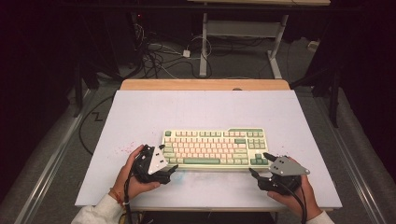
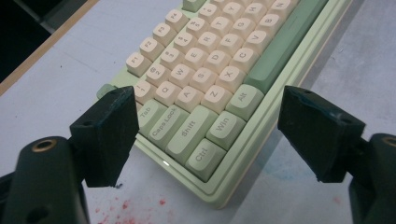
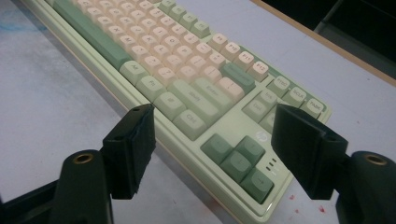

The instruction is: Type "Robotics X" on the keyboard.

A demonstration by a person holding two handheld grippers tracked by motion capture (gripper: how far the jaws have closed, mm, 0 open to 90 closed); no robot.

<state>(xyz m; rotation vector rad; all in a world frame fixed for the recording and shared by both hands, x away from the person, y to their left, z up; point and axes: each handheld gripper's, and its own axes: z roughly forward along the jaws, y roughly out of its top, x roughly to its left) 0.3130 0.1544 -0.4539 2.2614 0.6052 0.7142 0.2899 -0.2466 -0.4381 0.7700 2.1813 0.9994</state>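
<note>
Two grippers flanked a keyboard [image 1: 215, 149] that lay flat on the table [image 1: 196, 109], at about 6 o'clock from its centre. Left gripper [image 1: 172, 169] sat at the keyboard's 8 o'clock corner, jaws wide apart and holding nothing, the Ctrl corner between them in its own view. Right gripper [image 1: 259, 164] sat at the 4 o'clock corner, jaws likewise wide and empty, straddling the arrow-key corner. Red specks [image 2: 122, 207] dotted the table near the left jaws.
</note>
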